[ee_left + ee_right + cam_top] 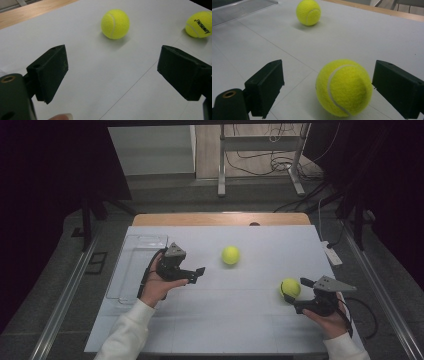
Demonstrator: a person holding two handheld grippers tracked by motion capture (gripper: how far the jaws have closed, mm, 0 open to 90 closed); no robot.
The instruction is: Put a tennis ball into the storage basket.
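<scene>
Two balls lie on my desk [250, 320], well apart. The near ball [290, 287] sits between the jaws of my right hand-held gripper [295, 292]; in the right gripper view the ball [344, 87] stands just beside the right-side jaw, with a wide gap to the other, so the jaws are open. Whether that near jaw touches the felt I cannot tell. The far ball [230, 255] rests alone mid-desk, ahead of my left hand-held gripper [199, 272], whose jaws stand wide open over bare white surface in the left gripper view. There the far ball [115, 24] shows whole, while the near ball [199, 24] is cut off by the frame edge, its print upside down and hard to read. A clear tray [131, 270] lies at the desk's left edge, partly hidden behind my left hand [157, 287]. A fingertip [61, 116] pokes in at the bottom, cropped.
</scene>
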